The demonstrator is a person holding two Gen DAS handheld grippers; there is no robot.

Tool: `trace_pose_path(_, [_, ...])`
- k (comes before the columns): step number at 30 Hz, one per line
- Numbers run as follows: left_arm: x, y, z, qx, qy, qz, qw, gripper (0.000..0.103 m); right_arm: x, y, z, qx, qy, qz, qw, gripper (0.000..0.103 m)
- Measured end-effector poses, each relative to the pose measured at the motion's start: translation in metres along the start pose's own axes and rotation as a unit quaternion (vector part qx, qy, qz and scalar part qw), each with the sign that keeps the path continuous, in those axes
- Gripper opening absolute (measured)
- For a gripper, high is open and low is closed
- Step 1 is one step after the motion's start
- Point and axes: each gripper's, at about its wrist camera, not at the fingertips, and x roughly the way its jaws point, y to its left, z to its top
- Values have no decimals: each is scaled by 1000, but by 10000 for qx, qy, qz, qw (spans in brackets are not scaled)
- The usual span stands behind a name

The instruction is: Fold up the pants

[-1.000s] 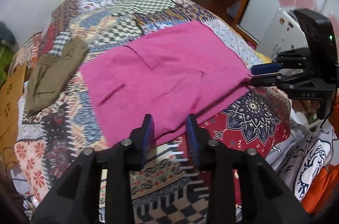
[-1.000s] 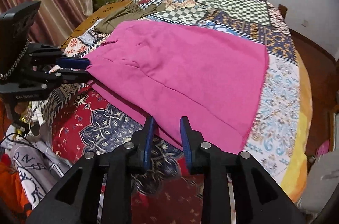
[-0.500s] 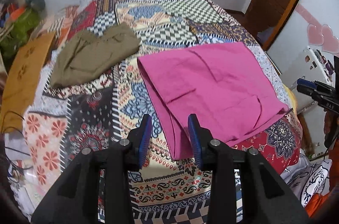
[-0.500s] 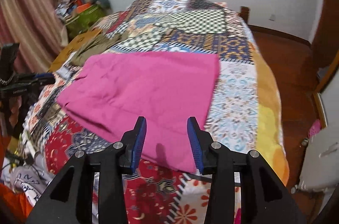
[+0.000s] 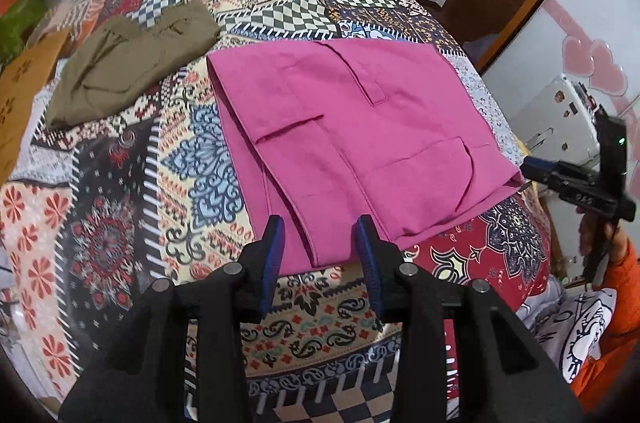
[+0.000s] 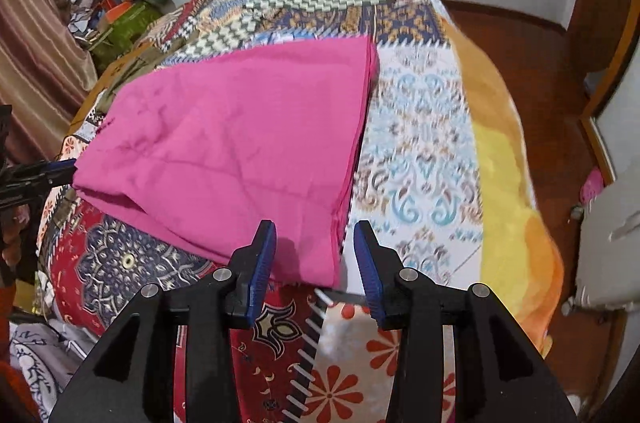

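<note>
My left gripper (image 5: 320,243) is matte black with blue ribbed pads (image 5: 275,255) and round silver screws on the linkage. My right gripper (image 6: 315,247) matches it; its body carries a small green light. I wear an orange sleeve (image 5: 616,307).

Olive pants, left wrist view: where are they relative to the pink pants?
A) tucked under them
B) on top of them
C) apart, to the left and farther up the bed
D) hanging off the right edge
C: the olive pants lie on the patterned bedspread up and left of the pink pants, with a strip of bedspread between them.
</note>
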Motion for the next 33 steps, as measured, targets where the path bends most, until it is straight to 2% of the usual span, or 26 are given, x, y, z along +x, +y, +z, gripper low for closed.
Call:
trace_pose_path(6, [0,7,-5,-266,-45,-135,9995,39,12,-6,-6,159,182,-28,9997,37])
trace_pose_path(9, [2,2,-5,-206,-84,-116,9997,38,16,-6,-8,182,198,0,9996,37])
trace_pose_path(10, [2,0,-5,-141,-90,-114,9998,36,16,-6,-9,194,183,15,9996,37])
trace_pose_path(12, [4,-4,-5,-80,-56,-255,9996,25,17,-6,-11,238,161,68,9996,37])
trace_pose_path(14, [5,-5,-4,-75,-52,-234,9997,25,17,-7,-11,258,171,117,9995,37])
trace_pose_path(18, [4,-1,-3,-178,-107,-271,9994,17,19,-10,-12,320,172,222,9991,37])
trace_pose_path(21, [0,1,-2,-195,-166,-276,9993,15,17,-9,-13,323,104,359,9988,24])
trace_pose_path(25, [-10,-2,-1,-38,-332,-91,9994,12,15,-2,-14,185,27,248,9995,10])
trace_pose_path(33, [-24,3,2,89,-494,149,9986,12,9,0,-14,133,-53,145,9998,8])
